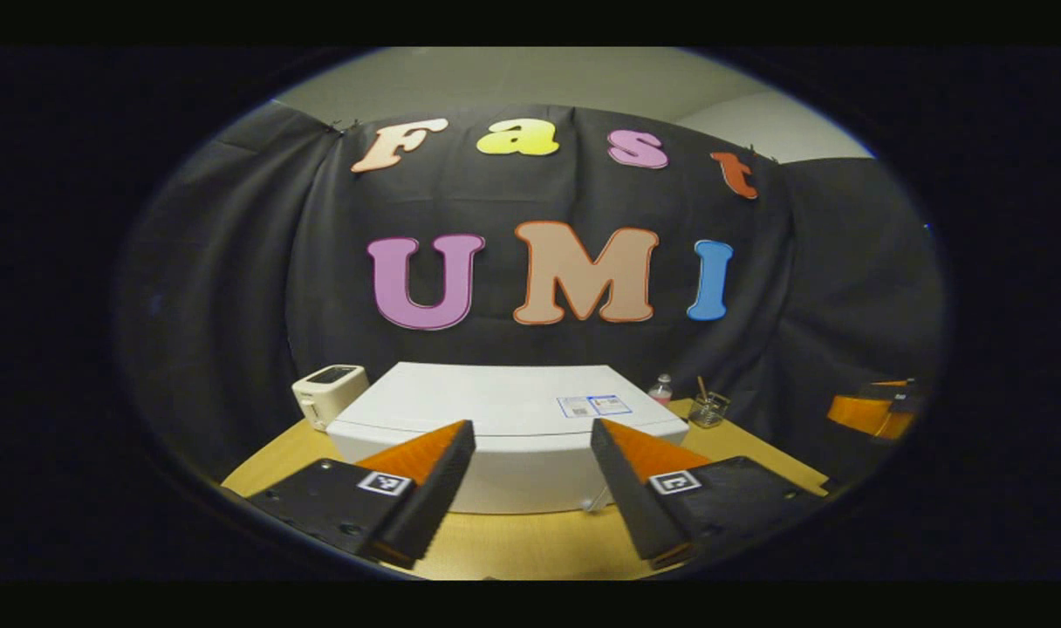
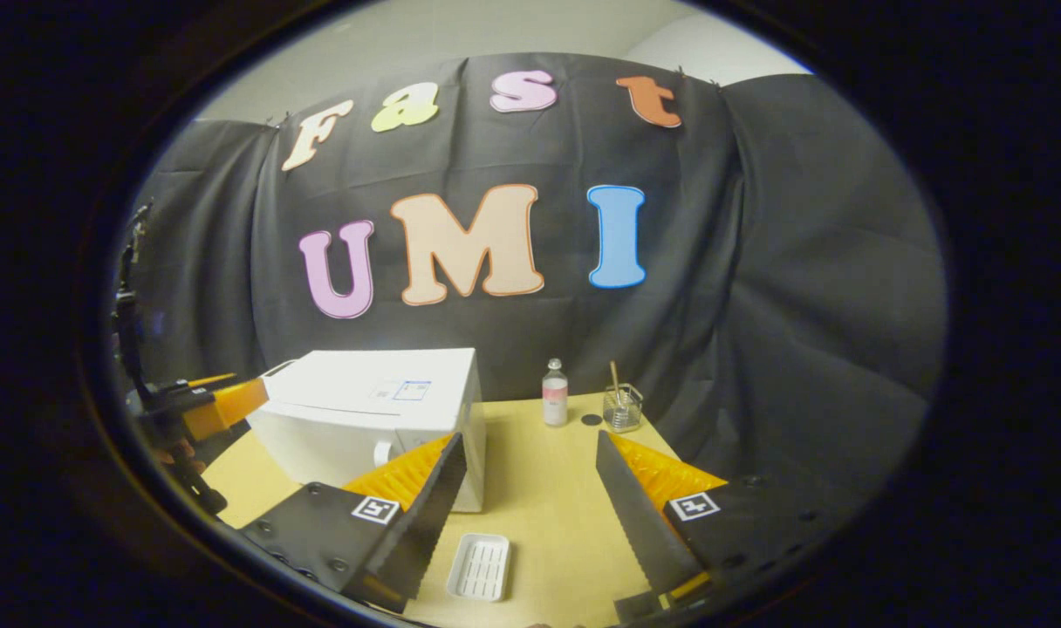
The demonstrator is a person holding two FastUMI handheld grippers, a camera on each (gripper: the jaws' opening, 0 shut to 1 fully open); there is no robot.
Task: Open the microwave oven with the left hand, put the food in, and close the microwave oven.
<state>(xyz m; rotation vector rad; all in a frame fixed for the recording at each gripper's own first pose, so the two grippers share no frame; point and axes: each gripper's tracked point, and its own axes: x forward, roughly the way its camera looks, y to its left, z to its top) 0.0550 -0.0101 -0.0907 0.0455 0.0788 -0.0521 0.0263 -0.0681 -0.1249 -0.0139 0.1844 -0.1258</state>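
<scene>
White tray (image 2: 479,567) – right gripper view, nr microwave (image 2: 382,419)

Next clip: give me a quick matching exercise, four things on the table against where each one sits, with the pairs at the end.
Things:
1. microwave oven
2. white tray
3. small bottle
4. toaster

Places:
A. at the back of the table, beside the glass jar, in the right gripper view
B. left of the microwave oven, by the booth wall, in the left gripper view
C. on the near part of the table, low between the right gripper's open fingers
D. on the left half of the table, door shut

Pairs: 1-D, 2-C, 3-A, 4-B
</scene>
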